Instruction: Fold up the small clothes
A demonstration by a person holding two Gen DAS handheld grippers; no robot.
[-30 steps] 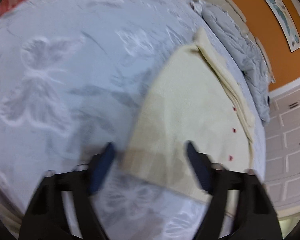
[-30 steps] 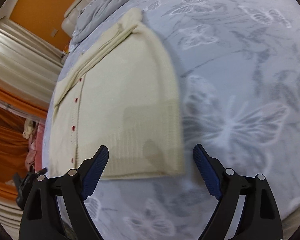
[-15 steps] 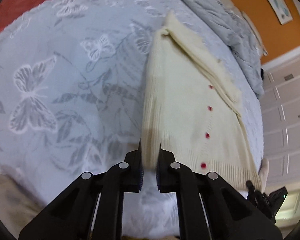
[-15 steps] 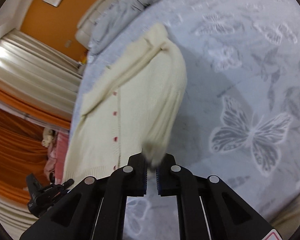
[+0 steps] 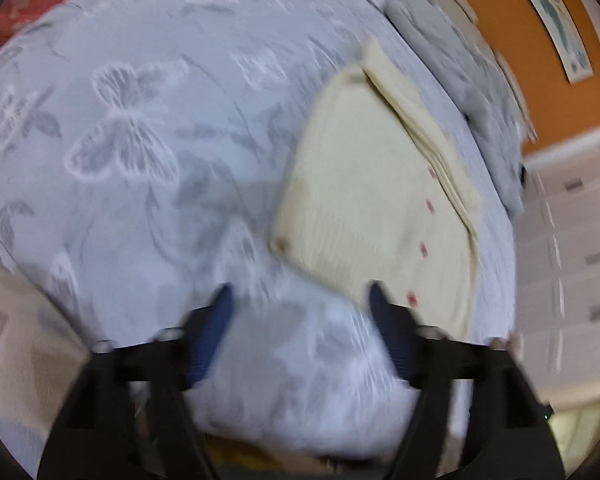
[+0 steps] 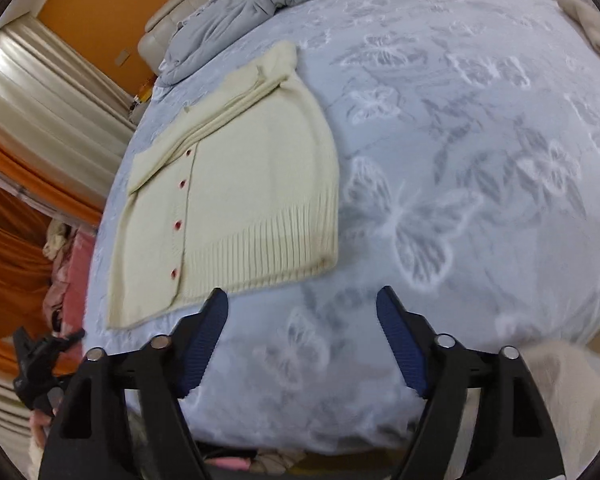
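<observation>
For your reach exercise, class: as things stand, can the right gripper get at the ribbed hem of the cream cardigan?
Probably yes. The right gripper is open and empty, just short of the cardigan, whose ribbed hem lies flat and uncovered on the bedspread.

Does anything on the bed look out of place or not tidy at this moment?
Nothing looks spilled or damaged. The cream cardigan lies flat on the bedspread, one side folded over its buttons. A grey blanket is bunched beyond it. Both grippers are open.

The butterfly-patterned bed [image 6: 480,152] carries a cream cardigan [image 6: 244,184] at nine o'clock and a crumpled grey blanket [image 6: 252,0] at eleven.
</observation>
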